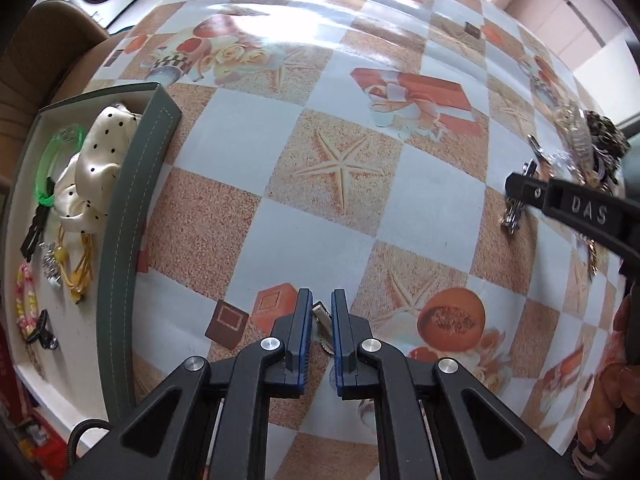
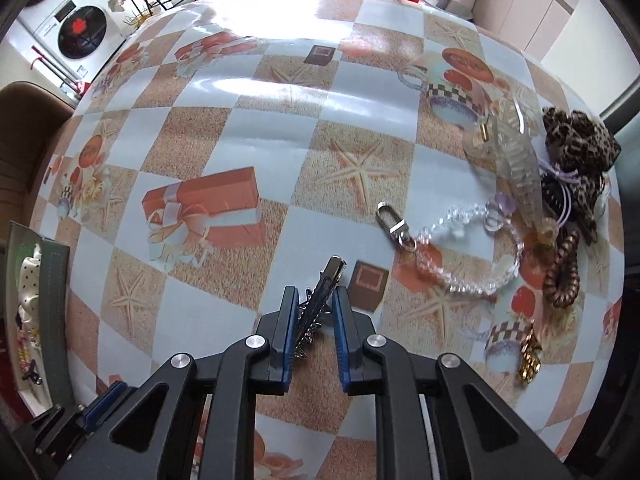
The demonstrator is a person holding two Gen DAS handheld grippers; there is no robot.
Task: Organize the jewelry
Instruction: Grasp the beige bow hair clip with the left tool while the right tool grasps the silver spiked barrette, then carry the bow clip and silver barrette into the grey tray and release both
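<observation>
Left tool [image 1: 322, 316] narrow, clamped on small metal clip [image 1: 322, 320]. Right tool [image 2: 314, 312] narrow around silver hair clip [image 2: 326, 284], long axis along fingers. Tray [image 1: 132, 208] lies left of both; left tool nearer.

Two close downward views, shared tablecloth [image 1: 432, 184]

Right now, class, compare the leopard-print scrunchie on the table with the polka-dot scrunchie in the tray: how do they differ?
The leopard-print scrunchie is dark brown and mottled; the polka-dot scrunchie is cream with black dots. The leopard-print scrunchie lies loose on the table among unsorted pieces; the polka-dot scrunchie already sits inside the green tray beside a green bangle. Both are gathered fabric hair ties.
</observation>
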